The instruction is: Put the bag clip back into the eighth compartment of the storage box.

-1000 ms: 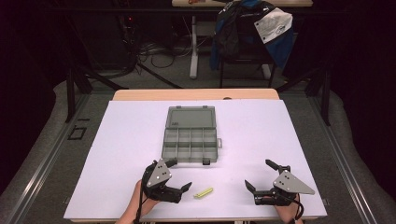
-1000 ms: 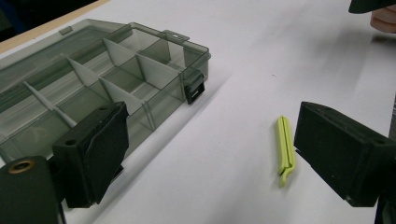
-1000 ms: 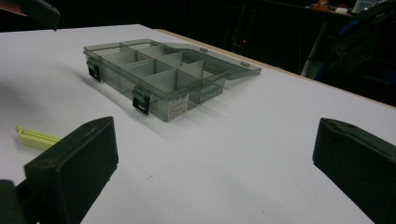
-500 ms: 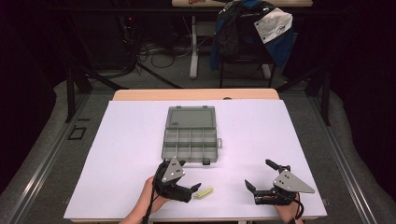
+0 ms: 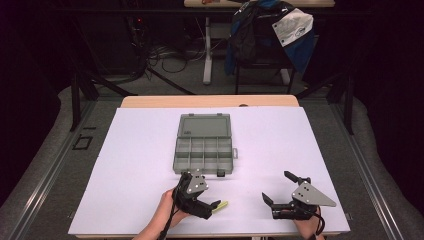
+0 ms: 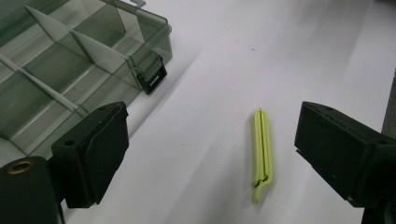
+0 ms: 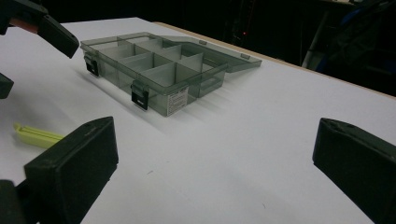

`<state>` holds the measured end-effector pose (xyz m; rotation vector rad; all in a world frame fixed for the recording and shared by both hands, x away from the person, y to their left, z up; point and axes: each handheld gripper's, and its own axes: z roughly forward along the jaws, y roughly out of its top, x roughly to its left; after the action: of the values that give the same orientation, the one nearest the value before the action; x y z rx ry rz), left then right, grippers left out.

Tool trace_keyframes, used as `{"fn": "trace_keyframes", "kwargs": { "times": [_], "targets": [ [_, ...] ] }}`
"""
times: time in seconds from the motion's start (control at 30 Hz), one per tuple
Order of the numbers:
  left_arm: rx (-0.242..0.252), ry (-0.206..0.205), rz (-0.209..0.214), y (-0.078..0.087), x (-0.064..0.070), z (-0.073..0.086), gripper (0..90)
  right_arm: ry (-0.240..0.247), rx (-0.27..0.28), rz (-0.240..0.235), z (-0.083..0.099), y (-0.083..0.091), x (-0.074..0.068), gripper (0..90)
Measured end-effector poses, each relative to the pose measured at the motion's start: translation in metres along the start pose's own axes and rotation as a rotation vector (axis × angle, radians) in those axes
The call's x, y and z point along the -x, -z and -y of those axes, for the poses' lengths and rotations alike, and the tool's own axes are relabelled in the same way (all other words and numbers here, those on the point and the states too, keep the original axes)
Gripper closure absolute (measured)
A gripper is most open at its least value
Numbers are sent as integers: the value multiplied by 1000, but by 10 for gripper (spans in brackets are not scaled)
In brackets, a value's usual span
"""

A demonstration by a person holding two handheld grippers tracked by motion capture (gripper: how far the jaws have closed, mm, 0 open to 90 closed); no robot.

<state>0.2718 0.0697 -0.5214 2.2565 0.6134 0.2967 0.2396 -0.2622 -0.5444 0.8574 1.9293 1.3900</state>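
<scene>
Hovering wide open, my left tongs [image 6: 205, 154] straddle a yellow-green clip [image 6: 262, 151] without touching it; my right tongs [image 5: 280, 192] gape empty on the white counter [image 5: 135, 150] near the compartment box [image 5: 204, 145].

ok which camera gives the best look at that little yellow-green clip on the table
The left gripper view: the yellow-green clip lies close and whole between the open left claw, its slit visible. The high view shows it as a tiny sliver by that claw. The right gripper view catches one end at its edge.
</scene>
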Motion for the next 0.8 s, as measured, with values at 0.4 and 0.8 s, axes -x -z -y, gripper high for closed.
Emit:
{"fn": "trace_keyframes", "kwargs": {
  "times": [0.4,0.8],
  "targets": [
    [-107,-59,30,-18,11,2,149,2,-21,-19,0,-2,-3,0],
    [-146,-89,93,-28,20,5,538,-6,-32,-2,2,-1,0,0]
  ]
}}
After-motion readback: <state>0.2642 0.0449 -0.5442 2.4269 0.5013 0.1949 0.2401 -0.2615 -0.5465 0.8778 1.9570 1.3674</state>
